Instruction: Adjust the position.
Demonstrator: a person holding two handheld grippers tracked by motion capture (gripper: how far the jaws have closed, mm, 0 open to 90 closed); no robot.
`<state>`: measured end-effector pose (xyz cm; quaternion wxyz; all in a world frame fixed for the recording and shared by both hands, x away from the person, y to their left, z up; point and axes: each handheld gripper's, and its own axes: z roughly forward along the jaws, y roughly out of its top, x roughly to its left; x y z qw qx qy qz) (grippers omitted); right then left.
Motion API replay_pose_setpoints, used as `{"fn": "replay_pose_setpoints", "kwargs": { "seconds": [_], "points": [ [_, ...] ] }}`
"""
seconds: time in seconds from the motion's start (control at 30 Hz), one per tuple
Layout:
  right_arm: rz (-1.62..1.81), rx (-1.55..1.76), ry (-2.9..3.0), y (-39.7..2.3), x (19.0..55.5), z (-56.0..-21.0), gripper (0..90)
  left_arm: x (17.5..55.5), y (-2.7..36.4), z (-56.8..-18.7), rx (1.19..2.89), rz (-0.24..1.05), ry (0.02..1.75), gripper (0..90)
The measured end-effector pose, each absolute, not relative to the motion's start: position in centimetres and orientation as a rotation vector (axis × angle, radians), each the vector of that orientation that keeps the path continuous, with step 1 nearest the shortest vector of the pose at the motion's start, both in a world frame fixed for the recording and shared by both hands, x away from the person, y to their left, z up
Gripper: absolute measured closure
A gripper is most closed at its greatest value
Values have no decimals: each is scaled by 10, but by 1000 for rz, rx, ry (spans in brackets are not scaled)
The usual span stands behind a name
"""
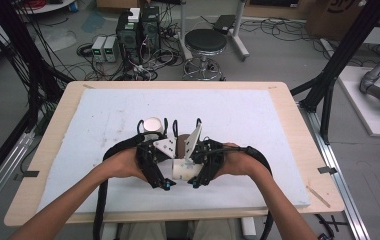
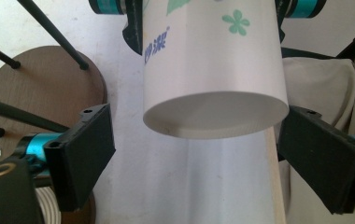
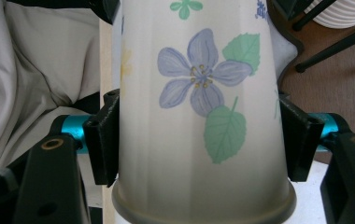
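A white paper cup point(image 1: 185, 169) printed with flowers and leaves is held level over the table's front middle, between the two grippers. My right gripper point(image 3: 200, 140) is shut on the cup point(image 3: 199, 84), with a black pad pressed on each side just above the rim. My left gripper point(image 2: 199, 149) faces the cup's base point(image 2: 213, 60); its jaws stand open on either side, with a gap at the left pad point(image 2: 80, 154). In the high view the left gripper point(image 1: 170, 167) and the right gripper point(image 1: 194, 167) meet tip to tip at the cup.
Just behind the hands, a stack of white cups point(image 1: 153, 125) sits in a black wire holder on a brown round base point(image 1: 182, 145). A white foam sheet point(image 1: 278, 115) covers the wooden table point(image 1: 53, 130). A stool point(image 1: 205, 42) and electronics stand on the floor beyond.
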<state>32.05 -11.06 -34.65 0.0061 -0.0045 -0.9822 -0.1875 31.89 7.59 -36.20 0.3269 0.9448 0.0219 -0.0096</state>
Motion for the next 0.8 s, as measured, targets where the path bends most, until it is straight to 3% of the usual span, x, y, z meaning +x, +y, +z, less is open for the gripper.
{"fn": "replay_pose_setpoints", "kwargs": {
  "seconds": [0.5,0.63,0.7,0.8],
  "points": [
    [-583,0,-3070,-108,319,-350,297,317,71,-366,2462,-43,21,194],
    [-584,2,-3068,-108,320,-350,297,317,71,-367,2456,-50,15,257],
    [-589,0,-3069,-108,320,-350,296,318,73,-366,2452,-52,6,353],
    [-597,-6,-3071,-109,321,-350,297,318,73,-366,2447,-48,9,361]
  ]
}}
